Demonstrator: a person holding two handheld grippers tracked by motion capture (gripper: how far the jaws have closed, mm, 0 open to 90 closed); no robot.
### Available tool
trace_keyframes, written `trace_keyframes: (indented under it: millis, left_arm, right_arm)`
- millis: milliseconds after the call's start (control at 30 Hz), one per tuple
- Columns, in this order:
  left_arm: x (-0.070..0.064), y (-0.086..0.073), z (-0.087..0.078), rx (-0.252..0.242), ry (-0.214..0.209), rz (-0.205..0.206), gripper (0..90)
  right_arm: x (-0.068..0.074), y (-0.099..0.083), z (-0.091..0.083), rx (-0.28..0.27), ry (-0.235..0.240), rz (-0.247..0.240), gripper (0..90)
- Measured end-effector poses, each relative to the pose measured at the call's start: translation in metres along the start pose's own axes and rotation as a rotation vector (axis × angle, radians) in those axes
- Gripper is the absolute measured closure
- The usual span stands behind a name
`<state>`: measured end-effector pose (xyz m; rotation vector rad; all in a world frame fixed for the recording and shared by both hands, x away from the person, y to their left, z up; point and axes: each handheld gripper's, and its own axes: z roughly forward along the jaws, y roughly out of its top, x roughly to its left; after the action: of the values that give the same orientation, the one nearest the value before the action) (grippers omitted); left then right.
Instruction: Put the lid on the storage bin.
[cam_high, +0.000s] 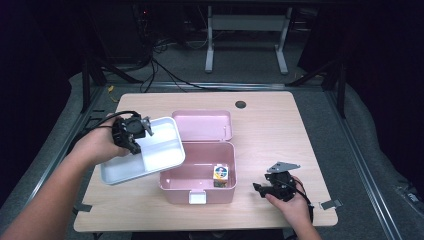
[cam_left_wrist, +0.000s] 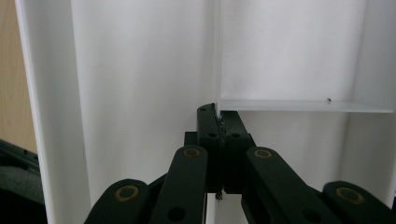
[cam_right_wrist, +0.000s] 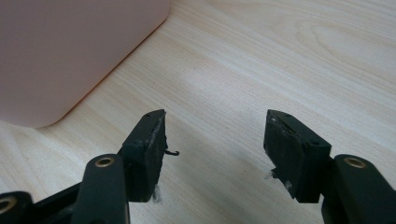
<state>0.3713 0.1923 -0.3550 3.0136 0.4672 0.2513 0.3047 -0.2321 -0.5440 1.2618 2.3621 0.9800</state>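
A pink storage box stands open at the table's middle, its lid laid back behind it. A small colourful cube sits in its right corner. My left gripper holds a white divided tray tilted above the box's left side. In the left gripper view the jaws are shut on the tray's inner divider wall, with the left gripper pinching it. My right gripper rests low on the table right of the box. The right gripper is open, nothing between its jaws, the pink box's corner ahead-left.
The light wood table has a dark cable hole at its back edge. Metal clips sit at the front corners. Beyond the table lie grey floor, cables and a white stand's legs.
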Motion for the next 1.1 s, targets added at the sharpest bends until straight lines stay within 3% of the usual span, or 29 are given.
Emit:
trace_keyframes:
  millis: [600,900,1100]
  left_arm:
    - [-0.031,0.084,0.017,-0.04,-0.041,0.202,88.9]
    - [-0.045,0.114,0.031,-0.087,-0.08,0.251,89.0]
    - [-0.051,0.123,0.041,-0.077,-0.094,0.272,88.8]
  right_arm:
    - [0.0,0.0,0.001,-0.001,0.003,-0.004,39.2]
    - [-0.001,0.0,0.0,-0.004,0.007,-0.007,39.2]
    - [-0.001,-0.001,0.0,-0.003,0.009,-0.007,39.2]
